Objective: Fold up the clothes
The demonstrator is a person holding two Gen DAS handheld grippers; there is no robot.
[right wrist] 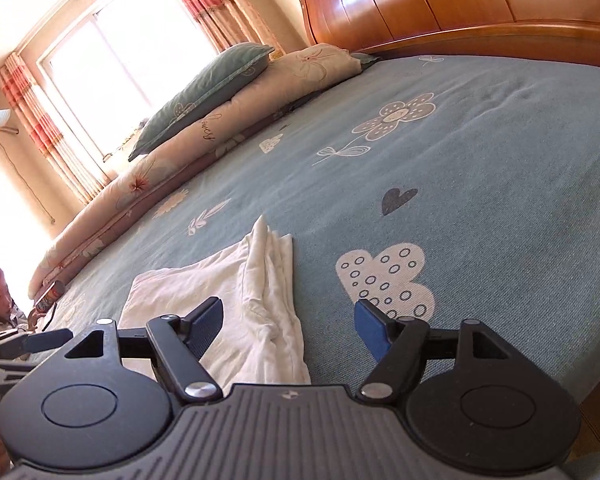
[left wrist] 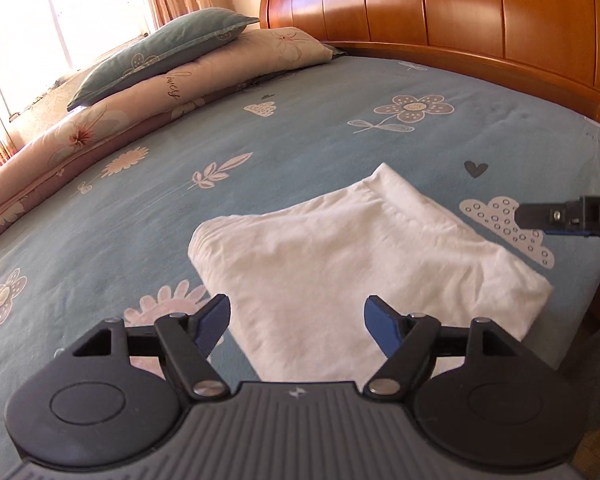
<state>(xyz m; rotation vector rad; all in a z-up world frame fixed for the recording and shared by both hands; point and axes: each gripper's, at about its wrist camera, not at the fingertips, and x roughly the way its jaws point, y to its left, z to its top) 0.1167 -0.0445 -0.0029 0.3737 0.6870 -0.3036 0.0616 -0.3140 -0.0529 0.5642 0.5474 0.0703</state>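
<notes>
Dark cursive word, seemingly "flowers", first letters unclear, printed on long beige floral-patterned bolster pillow. No other text legible.

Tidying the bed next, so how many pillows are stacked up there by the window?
2: a teal pillow lies on top of a beige floral pillow, both beside the headboard. Others may be hidden.

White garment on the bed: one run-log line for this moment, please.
stage: fold laid down | white garment: folded, flat on bedspread | left gripper: open, empty | right gripper: open, empty
</notes>
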